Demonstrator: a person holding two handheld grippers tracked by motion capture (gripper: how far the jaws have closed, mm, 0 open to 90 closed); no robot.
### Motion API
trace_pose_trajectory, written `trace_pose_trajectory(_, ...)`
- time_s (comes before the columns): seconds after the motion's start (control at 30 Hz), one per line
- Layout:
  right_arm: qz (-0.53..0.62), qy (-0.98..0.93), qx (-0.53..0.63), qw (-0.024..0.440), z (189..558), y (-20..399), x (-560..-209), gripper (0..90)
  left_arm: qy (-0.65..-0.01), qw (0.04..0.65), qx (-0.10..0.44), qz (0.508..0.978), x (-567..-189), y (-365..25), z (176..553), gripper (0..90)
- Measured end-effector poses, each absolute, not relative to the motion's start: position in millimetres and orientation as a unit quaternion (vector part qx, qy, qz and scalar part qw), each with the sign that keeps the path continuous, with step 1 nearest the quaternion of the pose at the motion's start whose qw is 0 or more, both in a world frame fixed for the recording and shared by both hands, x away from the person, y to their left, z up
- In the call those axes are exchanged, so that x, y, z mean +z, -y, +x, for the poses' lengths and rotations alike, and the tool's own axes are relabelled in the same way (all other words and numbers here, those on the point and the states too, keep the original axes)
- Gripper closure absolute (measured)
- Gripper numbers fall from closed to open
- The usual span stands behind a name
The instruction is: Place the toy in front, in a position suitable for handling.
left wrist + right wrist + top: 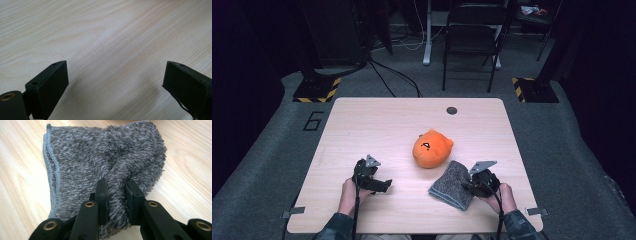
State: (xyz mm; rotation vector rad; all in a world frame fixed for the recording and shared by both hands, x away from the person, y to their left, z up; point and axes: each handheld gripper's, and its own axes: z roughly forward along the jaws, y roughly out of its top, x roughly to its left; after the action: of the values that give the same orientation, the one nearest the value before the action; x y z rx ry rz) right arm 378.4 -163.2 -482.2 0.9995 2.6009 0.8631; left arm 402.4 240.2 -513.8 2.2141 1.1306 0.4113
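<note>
Grey fluffy microfibre towel [100,157], folded, lies on the pale wood-grain table [377,125] directly ahead of the right gripper [117,188], whose two black jaws are clenched on a raised ridge of its near edge; the rest of the cloth spreads flat beyond the fingertips. In the high view the towel [451,183] sits just in front of the right gripper [472,186], and the round orange plush toy with a small face [432,147] rests right beside the towel's far corner, beyond and a little to the left of that gripper.

The left gripper [115,75] is released, its jaws spread wide over bare table with nothing between them, well off to the left of the towel.

Risks, as I judge them:
- The grip takes only a pinch of pile and a fold. A quick pull could let the plush fabric slide out of the jaws.
- The pinch may hold just the top layer, so lifting could unfold the towel and let the lower layer drag.
- Moving the towel away from the gripper would likely push its far corner into the orange toy and roll it.
- With the free side unheld by the left gripper, the cloth could bunch or twist rather than open evenly.
</note>
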Motion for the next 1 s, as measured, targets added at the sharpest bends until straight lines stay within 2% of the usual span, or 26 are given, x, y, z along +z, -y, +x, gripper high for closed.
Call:
trace_pose_trajectory(0.33,0.376,-0.869,0.294,0.13,384.0,184.9,-479.2,74.7,-0.427,0.304,0.155,0.837,-513.7,-240.2,402.6,5.8)
trace_pose_trajectory(1.0,0.495,-0.794,0.294,0.196,403.6,231.0,-474.1,74.2,-0.432,0.306,0.161,0.833,-515.9,-240.3,403.8,5.3)
